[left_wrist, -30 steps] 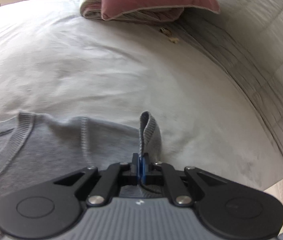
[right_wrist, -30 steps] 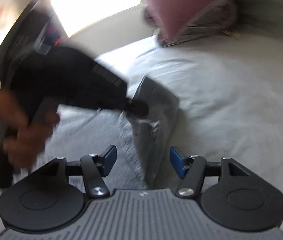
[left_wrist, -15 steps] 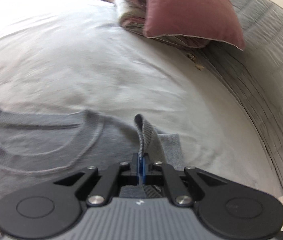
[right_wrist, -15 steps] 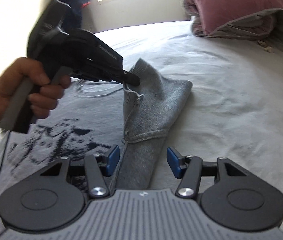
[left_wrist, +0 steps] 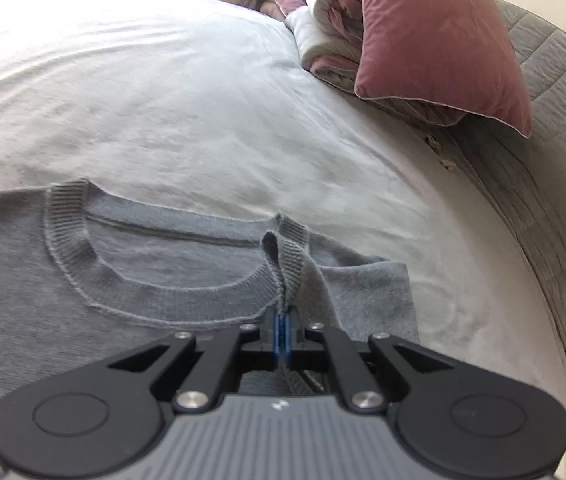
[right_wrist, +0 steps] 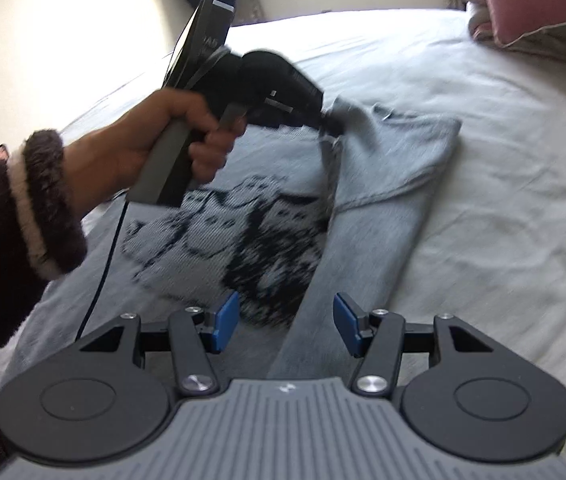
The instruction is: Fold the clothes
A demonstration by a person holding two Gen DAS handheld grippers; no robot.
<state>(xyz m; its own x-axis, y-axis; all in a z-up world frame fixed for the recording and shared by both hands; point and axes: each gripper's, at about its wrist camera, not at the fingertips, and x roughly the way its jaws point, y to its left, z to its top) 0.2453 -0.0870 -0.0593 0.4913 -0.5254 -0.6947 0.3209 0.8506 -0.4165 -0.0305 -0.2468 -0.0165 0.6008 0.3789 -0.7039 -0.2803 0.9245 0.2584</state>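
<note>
A grey sweatshirt (left_wrist: 43, 280) with a ribbed round collar (left_wrist: 71, 236) lies flat on a white bed. My left gripper (left_wrist: 282, 322) is shut on the ribbed cuff (left_wrist: 289, 264) of its sleeve, held just above the collar's right side. In the right wrist view the sweatshirt (right_wrist: 383, 184) shows a dark print (right_wrist: 251, 236), and the sleeve is folded across it. There a hand (right_wrist: 151, 148) holds the left gripper (right_wrist: 333, 126), pinching the cuff. My right gripper (right_wrist: 286, 322) is open, low over the folded sleeve, holding nothing.
The white bed sheet (left_wrist: 163, 92) spreads beyond the sweatshirt. A pink pillow (left_wrist: 435, 36) rests on folded blankets (left_wrist: 327, 28) at the far right. A grey quilted headboard or cover (left_wrist: 555, 128) runs along the right side. A dark fuzzy sleeve (right_wrist: 7, 224) enters from the left.
My left gripper has carried the sleeve cuff leftward across the sweatshirt, up to the collar. The right gripper stayed open and drew back slightly.
</note>
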